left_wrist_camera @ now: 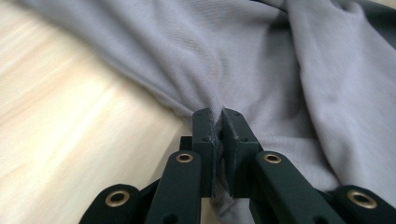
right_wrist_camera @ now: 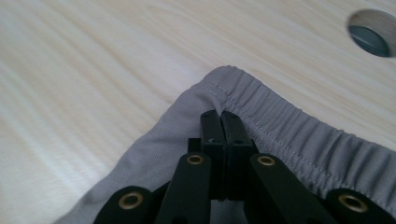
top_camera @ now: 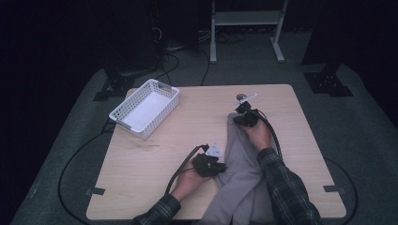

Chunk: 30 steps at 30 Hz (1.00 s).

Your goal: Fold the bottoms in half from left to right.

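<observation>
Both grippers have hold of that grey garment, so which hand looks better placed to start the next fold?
Probably the right. The right gripper pinches the grey garment at its elastic band corner, the far end. The left gripper is clamped mid-fabric at the side edge.

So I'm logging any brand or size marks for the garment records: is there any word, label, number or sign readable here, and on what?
None: no legible text anywhere.
Grey garment: plain cloth, and its elastic waistband shows stitching, no tag.
White basket: no label.
Wooden table: bare.
Left gripper and right gripper: unmarked black jaws.
</observation>
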{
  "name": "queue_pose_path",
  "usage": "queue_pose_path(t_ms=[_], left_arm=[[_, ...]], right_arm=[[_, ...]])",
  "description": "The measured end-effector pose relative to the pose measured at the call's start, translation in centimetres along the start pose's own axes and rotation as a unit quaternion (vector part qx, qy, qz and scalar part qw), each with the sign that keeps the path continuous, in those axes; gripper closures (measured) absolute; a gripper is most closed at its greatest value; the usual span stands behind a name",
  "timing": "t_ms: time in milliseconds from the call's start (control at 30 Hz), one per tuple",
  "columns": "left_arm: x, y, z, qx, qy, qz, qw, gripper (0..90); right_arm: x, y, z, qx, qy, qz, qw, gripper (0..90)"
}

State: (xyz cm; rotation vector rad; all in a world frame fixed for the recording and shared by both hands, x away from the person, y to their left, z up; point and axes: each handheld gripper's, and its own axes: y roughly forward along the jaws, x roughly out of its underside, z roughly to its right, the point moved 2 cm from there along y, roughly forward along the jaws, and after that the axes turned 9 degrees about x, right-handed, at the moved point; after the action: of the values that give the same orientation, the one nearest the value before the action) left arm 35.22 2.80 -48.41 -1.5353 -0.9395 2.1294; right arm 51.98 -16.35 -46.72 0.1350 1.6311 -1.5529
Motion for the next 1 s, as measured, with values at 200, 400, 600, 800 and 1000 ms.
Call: queue_pose_path(t_ms=[200, 400, 600, 800, 1000], left_arm=[[0.6, -0.7, -1.2, -0.010, -0.014, 0.009, 0.9998, 76.0], [1.0, -1.1, -1.3, -0.010, -0.015, 0.006, 0.9998, 57.5], [1.9, -1.8, -1.2, -0.021, -0.011, 0.006, 0.9997, 44.3], [2.2, -1.9, -0.9, -0.034, -0.001, 0.010, 0.9994, 44.4], [2.2, -1.8, -0.7, -0.044, 0.007, 0.009, 0.9990, 44.2]], right_arm=[[0.1, -0.2, 0.2, -0.014, 0.011, 0.020, 0.9996, 74.9], [0.3, -3.4, 1.2, -0.031, 0.032, 0.041, 0.9981, 51.1], [2.6, -6.2, 3.2, -0.021, 0.054, 0.054, 0.9969, 49.4], [7.0, -7.5, 4.7, -0.011, 0.078, 0.041, 0.9961, 49.3], [9.7, -8.0, 5.1, -0.019, 0.100, 0.027, 0.9944, 52.6]])
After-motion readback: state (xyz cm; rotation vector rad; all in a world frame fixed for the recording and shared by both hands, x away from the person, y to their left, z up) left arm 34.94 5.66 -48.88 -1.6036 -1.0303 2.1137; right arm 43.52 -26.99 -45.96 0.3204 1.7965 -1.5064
